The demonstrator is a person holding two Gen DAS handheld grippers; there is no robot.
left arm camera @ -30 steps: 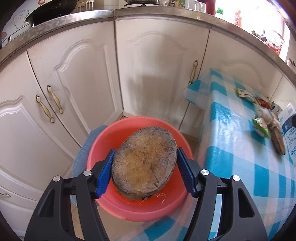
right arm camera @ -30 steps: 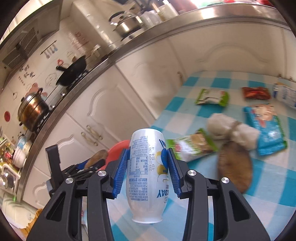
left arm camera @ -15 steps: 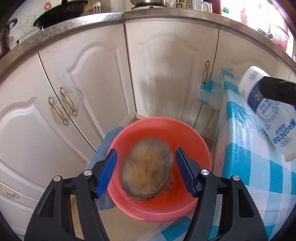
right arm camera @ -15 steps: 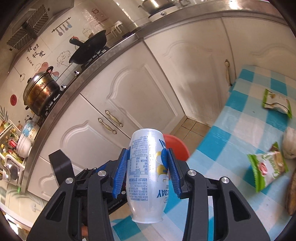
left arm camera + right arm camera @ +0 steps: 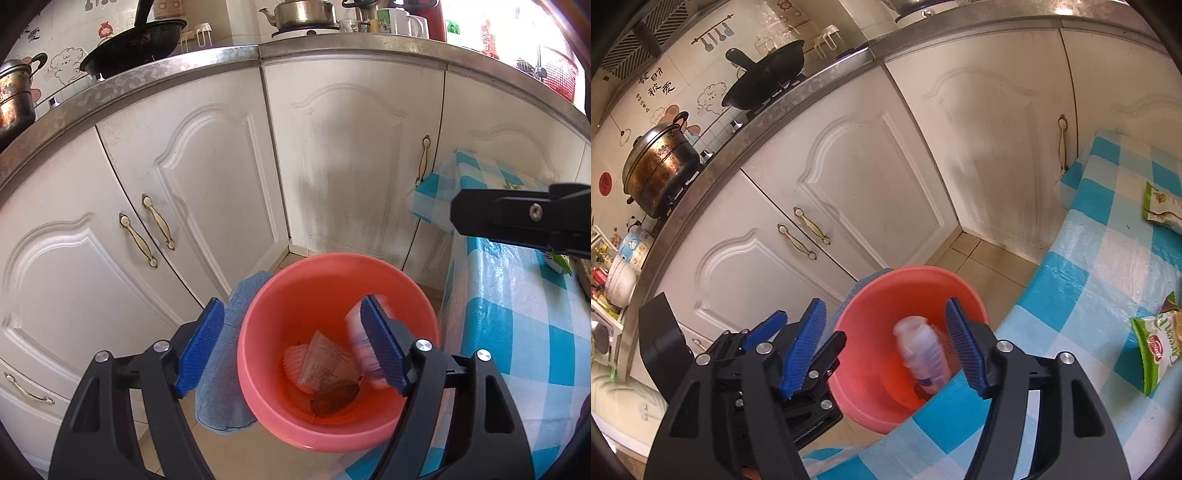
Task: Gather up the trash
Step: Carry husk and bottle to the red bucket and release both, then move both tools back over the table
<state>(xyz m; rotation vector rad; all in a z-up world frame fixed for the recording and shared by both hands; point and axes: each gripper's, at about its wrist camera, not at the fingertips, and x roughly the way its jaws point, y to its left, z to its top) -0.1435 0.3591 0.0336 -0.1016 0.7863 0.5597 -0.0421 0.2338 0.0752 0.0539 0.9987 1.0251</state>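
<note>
Bottle falls into the red bucket; both claws, left and right, have just opened and are empty; wait until it lands.

Both views are brightly lit by daylight from the upper right, where the window area is blown out. Straight cabinet lines are bent by fisheye distortion, and the corners are blacked out. The falling white bottle is smeared by motion blur; a soft shadow is cast on the cabinet door.

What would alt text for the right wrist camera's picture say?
A blurred white bottle drops into a red bucket between the open right gripper, whose jaws have just been opening. Beside it are white kitchen cabinets and a blue-checked table.
</note>
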